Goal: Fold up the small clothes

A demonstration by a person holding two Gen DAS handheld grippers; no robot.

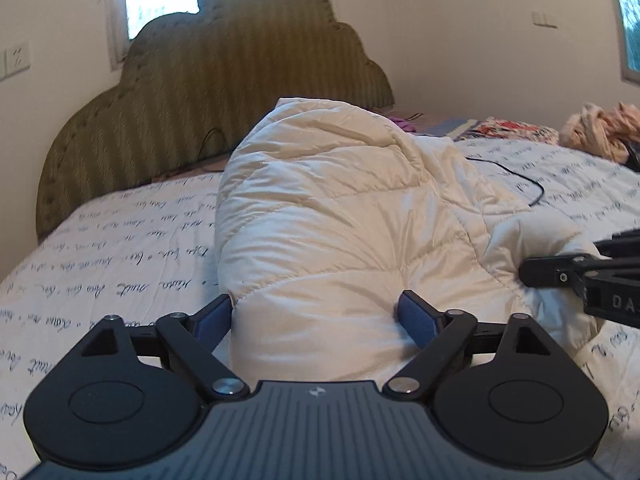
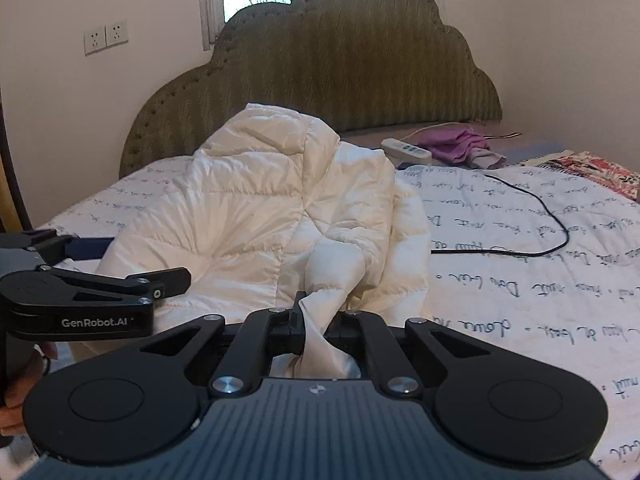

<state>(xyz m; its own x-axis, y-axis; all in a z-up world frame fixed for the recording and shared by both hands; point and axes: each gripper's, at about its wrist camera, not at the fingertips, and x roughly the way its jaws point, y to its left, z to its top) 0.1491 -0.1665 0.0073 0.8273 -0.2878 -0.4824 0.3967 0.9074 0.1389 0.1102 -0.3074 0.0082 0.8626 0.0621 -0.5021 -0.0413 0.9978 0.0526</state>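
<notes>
On the bed (image 2: 520, 280), a cream puffer jacket (image 2: 248, 216) lies heaped between two claws

Right claw (image 2: 320, 320) is pinched on a thin tail of the jacket's fabric; left claw (image 1: 316, 314) stands wide, its blue pads (image 1: 416, 318) straddling the near bulge. Slippery shell cloth could slide free if pulled hard, and the padded bulk may spring back or drag toward the black cable (image 2: 556, 220) lying just beside it
</notes>
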